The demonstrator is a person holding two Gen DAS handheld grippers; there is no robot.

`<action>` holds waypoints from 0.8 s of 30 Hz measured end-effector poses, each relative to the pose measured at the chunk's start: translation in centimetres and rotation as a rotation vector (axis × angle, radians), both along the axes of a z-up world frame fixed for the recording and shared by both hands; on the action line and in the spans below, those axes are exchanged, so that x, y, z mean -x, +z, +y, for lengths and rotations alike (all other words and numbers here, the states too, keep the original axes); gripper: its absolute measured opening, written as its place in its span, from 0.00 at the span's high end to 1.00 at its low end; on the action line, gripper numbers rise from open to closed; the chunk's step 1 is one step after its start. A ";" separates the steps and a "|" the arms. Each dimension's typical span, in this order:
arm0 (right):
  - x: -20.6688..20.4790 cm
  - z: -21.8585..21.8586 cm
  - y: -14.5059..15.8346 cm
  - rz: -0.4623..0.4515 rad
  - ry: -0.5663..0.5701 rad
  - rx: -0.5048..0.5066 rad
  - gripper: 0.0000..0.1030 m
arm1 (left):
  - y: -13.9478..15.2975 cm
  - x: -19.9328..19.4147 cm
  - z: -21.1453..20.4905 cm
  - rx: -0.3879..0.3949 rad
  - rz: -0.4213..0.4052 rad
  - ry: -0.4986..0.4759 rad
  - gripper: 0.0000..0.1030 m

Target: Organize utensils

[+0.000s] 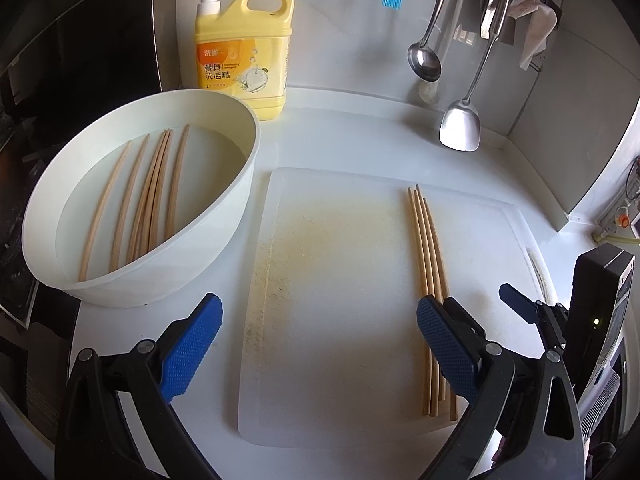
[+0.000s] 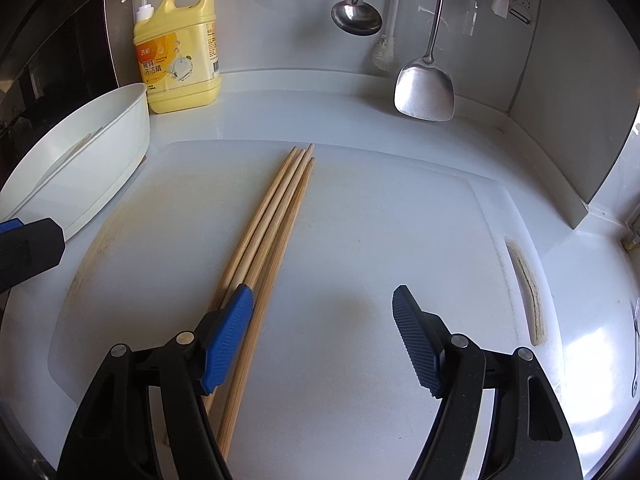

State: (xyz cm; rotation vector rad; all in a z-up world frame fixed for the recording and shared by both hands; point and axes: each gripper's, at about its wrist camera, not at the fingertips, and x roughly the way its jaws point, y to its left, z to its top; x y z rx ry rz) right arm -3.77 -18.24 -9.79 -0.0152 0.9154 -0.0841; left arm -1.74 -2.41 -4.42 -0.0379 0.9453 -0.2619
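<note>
Left wrist view: the left gripper (image 1: pixel 318 314) is held low over the near part of the white cutting board (image 1: pixel 340 400), its blue-padded jaws spread wide with nothing between them. To its left a white basin (image 1: pixel 224 216) is seen on the counter, with several wooden chopsticks in the basin (image 1: pixel 152 196) lying along its bottom; water may be in it, though that cannot be told for certain. Behind the basin a yellow detergent bottle (image 1: pixel 244 64) stands against the wall. Right of the board's middle, a bundle of chopsticks on the board (image 1: pixel 428 248) is laid side by side, touching one another, with the left gripper's right finger above their near part. Further right the right gripper (image 1: pixel 520 304) is partly seen.

In the right wrist view the right gripper (image 2: pixel 322 300) is likewise wide open and empty, held over the board (image 2: pixel 380 220). Its left pad (image 2: pixel 230 336) overlaps the bundle (image 2: pixel 276 208); whether contact is made cannot be told. On the wall a ladle (image 2: pixel 356 16) and a spatula (image 2: pixel 425 90) are hung.
</note>
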 end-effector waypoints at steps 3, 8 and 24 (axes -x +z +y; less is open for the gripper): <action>0.0 0.0 0.0 -0.001 0.002 -0.002 0.32 | 0.0 0.1 -0.2 0.000 0.000 -0.005 0.07; -0.3 0.1 -0.3 0.008 -0.006 0.000 0.33 | -0.1 0.0 -0.7 -0.001 0.003 -0.011 0.07; -0.6 -1.8 -0.1 -0.021 0.044 -0.070 0.77 | -1.0 -1.0 -3.3 -0.012 -0.013 -0.072 0.07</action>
